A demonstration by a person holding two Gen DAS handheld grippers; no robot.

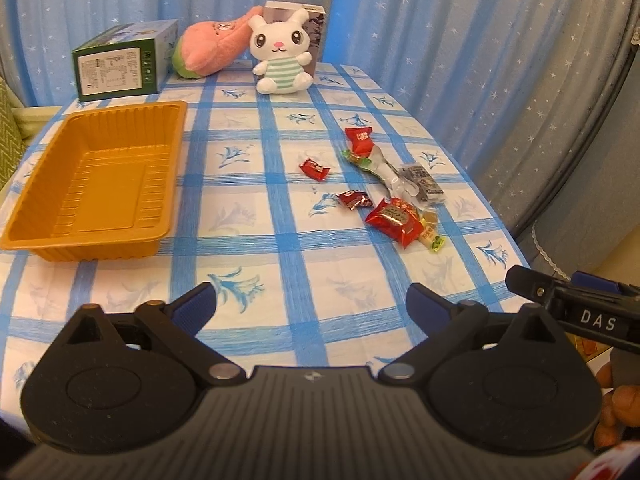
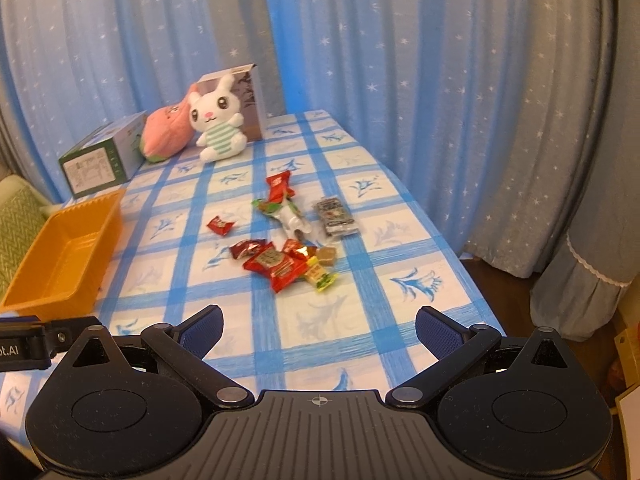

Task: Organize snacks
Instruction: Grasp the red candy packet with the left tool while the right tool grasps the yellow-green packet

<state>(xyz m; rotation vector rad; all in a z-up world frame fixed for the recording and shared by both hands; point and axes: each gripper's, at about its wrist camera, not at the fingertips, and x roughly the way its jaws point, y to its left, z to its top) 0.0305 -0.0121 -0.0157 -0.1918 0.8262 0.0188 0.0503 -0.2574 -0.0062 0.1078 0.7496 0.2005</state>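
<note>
An empty orange plastic tray sits at the table's left; it also shows in the right wrist view. Several wrapped snacks lie scattered right of it: a large red packet, small red candies, a red wrapper, a clear green-tipped packet and a dark packet. My left gripper is open and empty above the near table edge. My right gripper is open and empty, short of the snacks.
At the table's back stand a green box, a pink plush, a white rabbit plush and a grey box. Blue starred curtains hang behind. The checked tablecloth covers the table, whose right edge drops to the floor.
</note>
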